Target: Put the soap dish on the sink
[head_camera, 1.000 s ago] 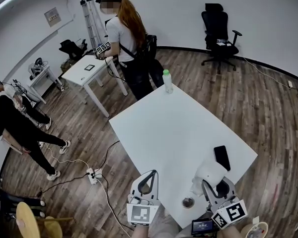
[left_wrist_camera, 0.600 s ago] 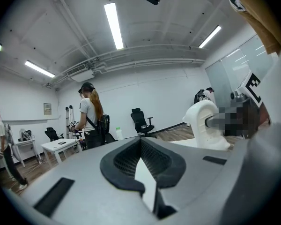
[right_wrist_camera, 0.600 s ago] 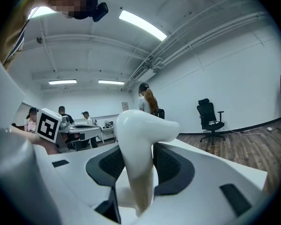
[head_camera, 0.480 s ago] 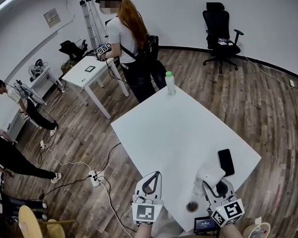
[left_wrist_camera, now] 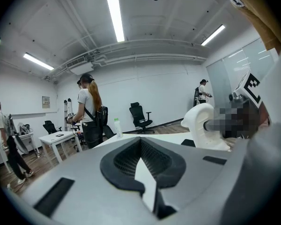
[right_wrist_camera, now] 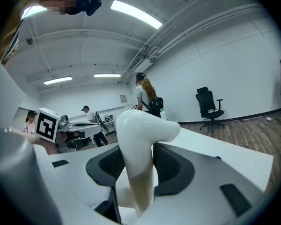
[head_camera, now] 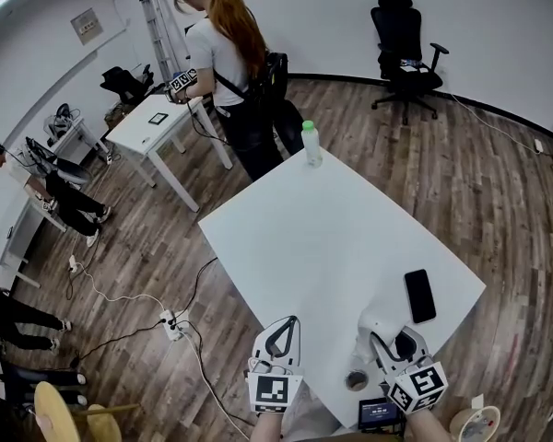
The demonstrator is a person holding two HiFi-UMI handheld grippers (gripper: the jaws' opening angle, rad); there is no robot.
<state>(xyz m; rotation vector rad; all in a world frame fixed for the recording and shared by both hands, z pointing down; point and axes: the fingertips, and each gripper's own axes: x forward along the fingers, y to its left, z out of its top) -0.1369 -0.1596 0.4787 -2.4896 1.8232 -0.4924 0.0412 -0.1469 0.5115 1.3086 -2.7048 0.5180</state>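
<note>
While the white soap dish [right_wrist_camera: 140, 142] is sitting clamped by the right gripper [right_wrist_camera: 141, 168] near the edge of the white table [head_camera: 332, 238], the left gripper [left_wrist_camera: 141, 165] is hanging pinched shut and empty, and no sink is showing, leaving placement undone.

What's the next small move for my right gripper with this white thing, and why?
Probably lower the right gripper a little: its jaws clamp the white curved piece at the near edge of the table, and no sink is in view.
</note>
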